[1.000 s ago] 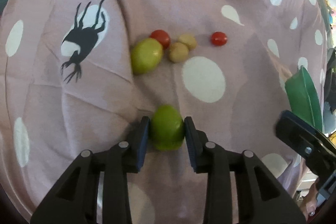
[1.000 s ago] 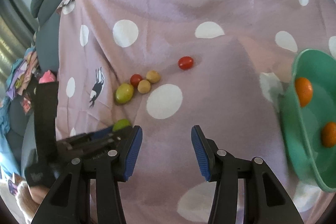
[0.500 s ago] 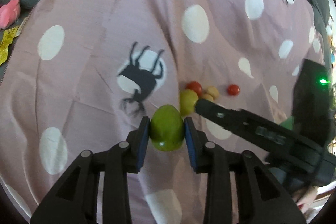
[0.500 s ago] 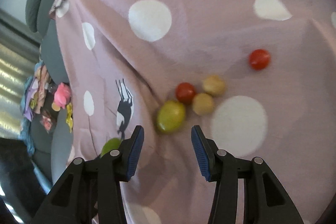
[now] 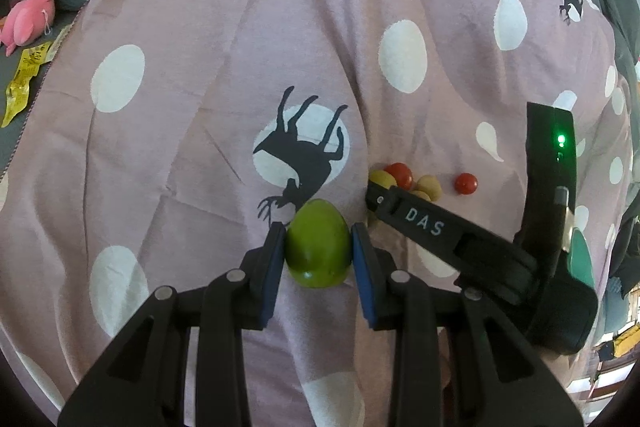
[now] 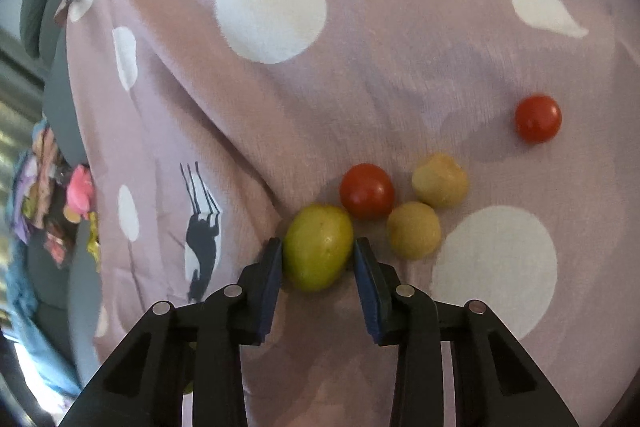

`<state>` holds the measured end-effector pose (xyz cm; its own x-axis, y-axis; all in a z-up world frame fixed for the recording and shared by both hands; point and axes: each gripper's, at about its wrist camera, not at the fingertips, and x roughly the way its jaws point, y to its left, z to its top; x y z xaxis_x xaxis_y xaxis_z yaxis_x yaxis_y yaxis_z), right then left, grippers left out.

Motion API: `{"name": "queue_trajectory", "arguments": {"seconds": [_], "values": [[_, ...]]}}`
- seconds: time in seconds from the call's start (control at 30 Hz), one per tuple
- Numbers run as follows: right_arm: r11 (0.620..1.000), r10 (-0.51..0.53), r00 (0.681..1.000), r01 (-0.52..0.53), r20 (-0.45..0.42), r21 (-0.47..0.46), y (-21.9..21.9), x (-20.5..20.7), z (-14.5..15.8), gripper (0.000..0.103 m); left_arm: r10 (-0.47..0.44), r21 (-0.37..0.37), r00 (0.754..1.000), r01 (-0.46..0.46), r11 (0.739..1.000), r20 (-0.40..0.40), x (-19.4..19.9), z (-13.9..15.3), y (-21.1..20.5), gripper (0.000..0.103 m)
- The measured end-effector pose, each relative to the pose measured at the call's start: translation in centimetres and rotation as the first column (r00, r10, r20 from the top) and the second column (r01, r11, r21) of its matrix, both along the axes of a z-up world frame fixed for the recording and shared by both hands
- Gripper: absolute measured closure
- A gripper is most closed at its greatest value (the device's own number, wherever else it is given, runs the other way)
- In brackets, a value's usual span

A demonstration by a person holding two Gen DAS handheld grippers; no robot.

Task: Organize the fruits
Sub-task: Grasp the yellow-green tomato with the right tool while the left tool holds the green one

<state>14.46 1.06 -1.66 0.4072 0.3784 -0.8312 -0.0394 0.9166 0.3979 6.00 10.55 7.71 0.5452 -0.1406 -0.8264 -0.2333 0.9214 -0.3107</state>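
"DAS" lettering on right gripper (image 5: 372, 205)

Soft, even daylight with faint shadows; fisheye bending and dark corners; left edge of right view blurred

Item one on my feed: a mauve spotted cloth (image 6: 400, 27), creased, with white dots and dark deer prints. Lying on it: a yellow-green fruit (image 6: 318, 247) between my right tongs' tips; a red tomato (image 6: 367, 191) just beyond it; two tan fruits (image 6: 414, 230) to the right (touching each other); another red tomato (image 6: 537, 119) apart, farther right.
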Motion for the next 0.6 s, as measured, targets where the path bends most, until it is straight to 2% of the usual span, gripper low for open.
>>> {"name": "queue_trajectory", "arguments": {"seconds": [0.17, 0.3, 0.6], "values": [[1.0, 0.01, 1.0, -0.009, 0.016, -0.014, -0.7, -0.8, 0.8, 0.066, -0.012, 0.014, 1.0, 0.012, 1.0, 0.007, -0.1, 0.0, -0.5, 0.07], [0.998, 0.021, 0.998, -0.018, 0.052, -0.063, -2.1, -2.5, 2.0, 0.066, -0.028, 0.016, 1.0, 0.028, 0.999, 0.011, -0.3, 0.0, -1.1, 0.07], [1.0, 0.027, 0.996, -0.027, 0.088, 0.005, -5.7, -6.5, 4.1, 0.066, -0.101, 0.038, 0.994, 0.1, 0.994, 0.032, -0.8, 0.5, -3.7, 0.07]]}}
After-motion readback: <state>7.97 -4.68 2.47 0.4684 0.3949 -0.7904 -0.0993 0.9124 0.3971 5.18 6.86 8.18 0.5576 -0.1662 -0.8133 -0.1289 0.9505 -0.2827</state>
